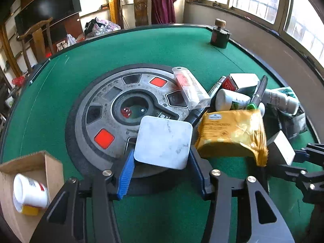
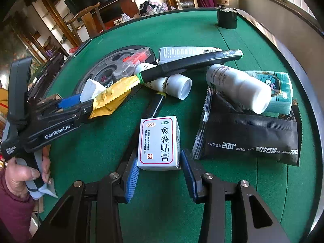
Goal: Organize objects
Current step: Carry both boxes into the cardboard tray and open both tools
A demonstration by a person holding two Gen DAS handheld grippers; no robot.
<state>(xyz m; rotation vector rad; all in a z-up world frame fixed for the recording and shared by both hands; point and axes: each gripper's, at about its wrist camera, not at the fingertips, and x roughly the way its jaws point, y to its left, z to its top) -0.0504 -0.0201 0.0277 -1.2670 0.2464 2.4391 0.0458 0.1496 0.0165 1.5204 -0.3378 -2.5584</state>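
Note:
My left gripper (image 1: 162, 158) is shut on a flat white square box (image 1: 163, 141) and holds it over the round grey hub (image 1: 113, 101) of the green table. It also shows in the right wrist view (image 2: 91, 91), at the left. My right gripper (image 2: 159, 170) is shut on a white medicine box with red Chinese print (image 2: 159, 141), low over the felt. A yellow snack packet (image 1: 230, 133) lies just right of the left gripper. A cardboard box (image 1: 26, 182) at the lower left holds a white bottle (image 1: 30, 190).
A pile lies on the right of the table: white bottles (image 2: 239, 87), a black marker (image 2: 192, 64), a black pouch (image 2: 249, 137), a teal tissue pack (image 2: 279, 89), a clear case (image 1: 190, 87). A dark jar (image 1: 219, 34) stands at the far edge.

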